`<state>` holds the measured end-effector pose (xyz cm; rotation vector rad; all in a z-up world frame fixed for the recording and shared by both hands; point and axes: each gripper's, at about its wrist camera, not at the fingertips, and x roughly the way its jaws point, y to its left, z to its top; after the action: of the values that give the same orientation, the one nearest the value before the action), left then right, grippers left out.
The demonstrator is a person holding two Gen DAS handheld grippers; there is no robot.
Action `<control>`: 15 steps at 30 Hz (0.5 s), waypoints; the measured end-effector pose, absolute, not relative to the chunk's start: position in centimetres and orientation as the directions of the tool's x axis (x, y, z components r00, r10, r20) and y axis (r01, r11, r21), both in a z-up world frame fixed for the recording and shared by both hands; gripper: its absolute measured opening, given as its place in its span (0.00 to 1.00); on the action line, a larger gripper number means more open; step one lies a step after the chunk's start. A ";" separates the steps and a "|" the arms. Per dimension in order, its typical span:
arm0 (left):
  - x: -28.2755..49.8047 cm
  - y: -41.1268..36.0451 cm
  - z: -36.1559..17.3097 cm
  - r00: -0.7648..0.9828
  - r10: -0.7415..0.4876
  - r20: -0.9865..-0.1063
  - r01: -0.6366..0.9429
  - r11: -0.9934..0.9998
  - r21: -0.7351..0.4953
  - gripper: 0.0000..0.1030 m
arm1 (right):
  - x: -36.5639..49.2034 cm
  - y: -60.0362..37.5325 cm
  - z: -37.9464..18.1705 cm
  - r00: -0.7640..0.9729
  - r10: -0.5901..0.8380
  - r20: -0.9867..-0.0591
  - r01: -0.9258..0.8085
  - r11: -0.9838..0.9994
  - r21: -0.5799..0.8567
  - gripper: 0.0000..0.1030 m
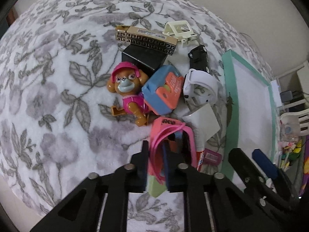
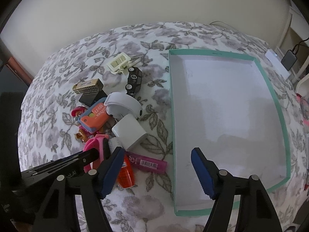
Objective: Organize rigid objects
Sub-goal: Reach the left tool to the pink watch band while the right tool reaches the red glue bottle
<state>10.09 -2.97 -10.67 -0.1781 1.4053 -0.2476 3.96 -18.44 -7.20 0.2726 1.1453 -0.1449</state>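
Observation:
A pile of small objects lies on the floral blanket: a pink puppy toy (image 1: 126,89), a blue-and-orange case (image 1: 163,90), a black box (image 1: 143,58), a gold patterned box (image 1: 148,36), a white clip (image 1: 180,30), a black toy car (image 1: 199,59), a white band (image 1: 200,81) and a white charger (image 2: 129,131). My left gripper (image 1: 165,146) is shut on a pink frame-like item (image 1: 170,135); it also shows in the right wrist view (image 2: 96,145). My right gripper (image 2: 157,158) is open and empty, over the near left edge of the teal-rimmed white box (image 2: 280,104).
A magenta tube (image 2: 148,163) and an orange-red tube (image 2: 125,174) lie near my right gripper's left finger. A white strip and a grey charger (image 2: 289,58) sit at the far right. The wall is behind the bed.

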 end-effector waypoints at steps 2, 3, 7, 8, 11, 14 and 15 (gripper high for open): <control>9.8 -2.5 -10.7 0.136 -0.286 -0.948 0.054 0.958 -0.281 0.08 | 4.0 -18.4 -7.4 0.405 0.034 -0.914 0.251 0.957 0.146 0.73; 9.9 -2.6 -10.8 0.136 -0.283 -0.949 0.050 0.959 -0.279 0.08 | 4.0 -18.4 -7.4 0.404 0.038 -0.914 0.249 0.957 0.150 0.73; 9.7 -1.6 -10.5 0.146 -0.242 -0.959 0.024 0.970 -0.241 0.07 | 4.2 -17.7 -7.9 0.393 0.077 -0.916 0.220 0.960 0.175 0.67; 9.8 -1.4 -10.6 0.146 -0.225 -0.963 0.014 0.974 -0.226 0.07 | 4.2 -17.6 -8.0 0.390 0.085 -0.917 0.214 0.960 0.180 0.66; 9.7 -0.2 -11.2 0.125 -0.223 -0.967 -0.028 0.973 -0.229 0.07 | 4.4 -16.6 -8.5 0.375 0.120 -0.919 0.180 0.963 0.199 0.59; 9.9 0.4 -11.5 0.122 -0.203 -0.972 -0.051 0.976 -0.210 0.07 | 4.5 -15.6 -8.8 0.366 0.153 -0.918 0.148 0.964 0.220 0.55; 9.7 0.8 -11.5 0.123 -0.188 -0.974 -0.053 0.979 -0.196 0.07 | 4.4 -15.3 -8.8 0.365 0.163 -0.917 0.139 0.964 0.227 0.55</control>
<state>9.75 0.81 -11.47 -0.1997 1.4472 -0.0994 4.43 -15.31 -8.78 0.2858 1.2021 0.0163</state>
